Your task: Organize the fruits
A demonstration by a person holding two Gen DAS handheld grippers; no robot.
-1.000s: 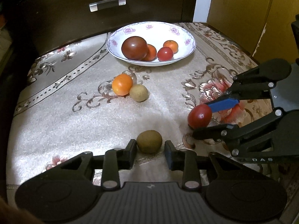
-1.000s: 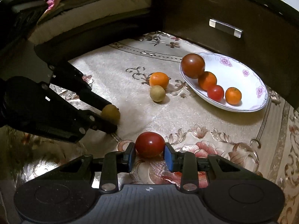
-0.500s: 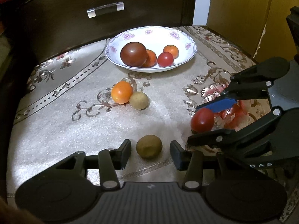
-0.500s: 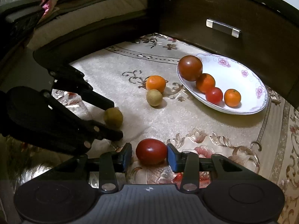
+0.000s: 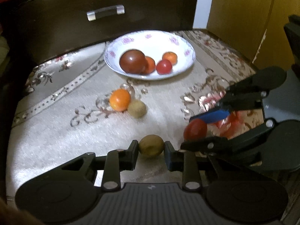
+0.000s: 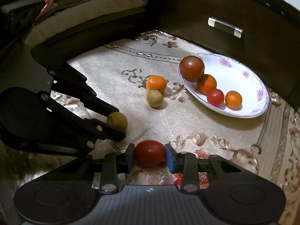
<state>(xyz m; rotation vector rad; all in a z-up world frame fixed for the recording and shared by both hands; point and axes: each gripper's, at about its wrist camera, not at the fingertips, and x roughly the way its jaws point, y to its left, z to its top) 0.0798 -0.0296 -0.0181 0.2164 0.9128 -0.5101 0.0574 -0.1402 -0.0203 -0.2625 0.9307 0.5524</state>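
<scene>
1. On the patterned cloth point(image 5: 56, 123), nearest the left wrist camera, the left gripper point(image 5: 151, 150) had just been closing and now held a brownish-green kiwi point(image 5: 151, 145), with both pads touching its sides.
2. Seen from the right wrist camera, that same kiwi point(image 6: 117, 120) sat at the tips of the left gripper's dark fingers point(image 6: 110, 131), low over the cloth; whether it was lifted clear could not be told.
3. To the right of the kiwi, the right gripper point(image 6: 150, 154) had also just been closing, and it clamped a red tomato point(image 6: 150, 152) between its blue-padded fingers point(image 6: 169, 157).
4. In the left wrist view the tomato point(image 5: 196, 129) and the right gripper point(image 5: 198, 129) lay just beside the left gripper, the two tools close together at the near right of the cloth.
5. In the middle of the cloth an orange point(image 5: 120, 99) and a second, paler kiwi point(image 5: 136, 108) rested touching each other, between the grippers and the bowl.
6. Farther back stood a white flowered bowl point(image 5: 180, 43), which held a large dark tomato point(image 5: 132, 61), an orange fruit partly hidden behind it point(image 5: 151, 64), a small red tomato point(image 5: 164, 66) and a small orange point(image 5: 169, 57).
7. Behind the bowl rose a dark drawer front point(image 5: 56, 28) with a metal handle point(image 5: 105, 12), close to the bowl's far rim.
8. At the far right stood a yellow panel point(image 5: 240, 15) past the cloth's edge.
</scene>
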